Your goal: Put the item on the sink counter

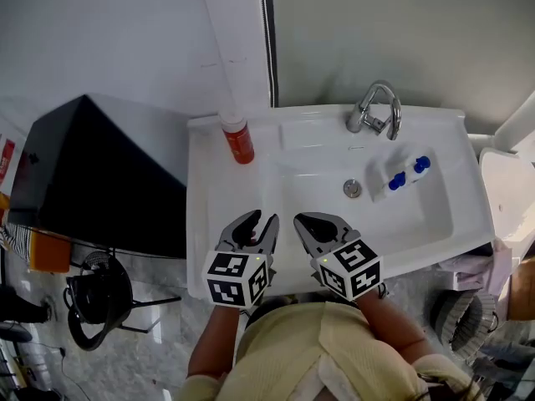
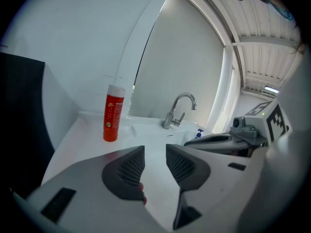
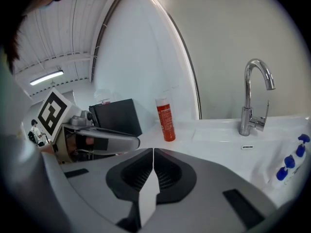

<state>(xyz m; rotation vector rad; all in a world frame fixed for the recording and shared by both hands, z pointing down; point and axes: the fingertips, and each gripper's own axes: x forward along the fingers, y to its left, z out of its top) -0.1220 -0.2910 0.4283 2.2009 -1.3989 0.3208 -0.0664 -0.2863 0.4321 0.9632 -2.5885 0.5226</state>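
Red bottle stands upright at the back left of the sink counter, well apart from me. My left gripper: jaws partly apart, nothing between. My right gripper: jaws closed together, empty. Blue-capped things, maybe bottles, in basin.

Red bottle: label print too small to read in any view, white cap blends into the white pillar behind it. Blue-capped items in the sink basin: too small to identify, clipped by the lens edge in the right gripper view. Black box cut by the left gripper view's left edge. Hands hidden under left gripper and right gripper in the head view. Reddish spot under the left gripper's left jaw: can't tell what
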